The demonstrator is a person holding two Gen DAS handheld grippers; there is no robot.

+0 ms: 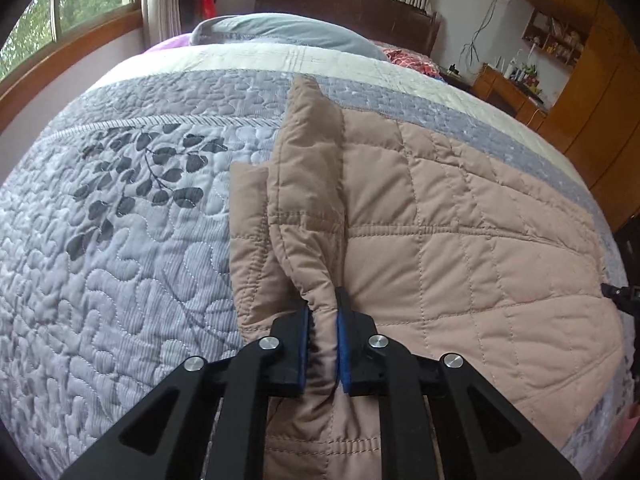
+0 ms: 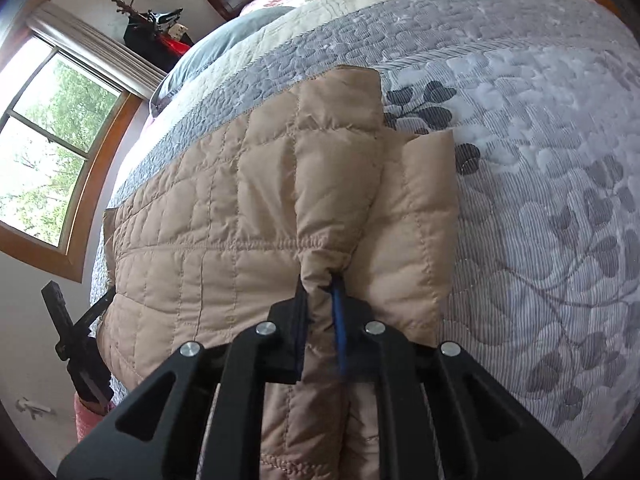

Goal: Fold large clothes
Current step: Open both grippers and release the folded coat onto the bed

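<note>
Tan quilted jacket (image 1: 460, 240) spread on bed quilt (image 1: 120, 260), left gripper (image 1: 322, 320) jaws pinching a raised jacket fold, right gripper (image 2: 320, 300) jaws likewise clamped on jacket edge.

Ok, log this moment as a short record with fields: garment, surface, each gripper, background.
garment: tan quilted jacket, spread on the bed, both side edges pinched up into ridges
surface: grey-lilac quilted bedspread with a dark leaf print
left gripper: fingers shut on a fold of the jacket's left edge
right gripper: fingers shut on a fold of the jacket's right edge
pillow: grey-blue, at the head of the bed, beyond the jacket
background: window with a wooden frame, wooden headboard
fold status: jacket not yet folded over
</note>
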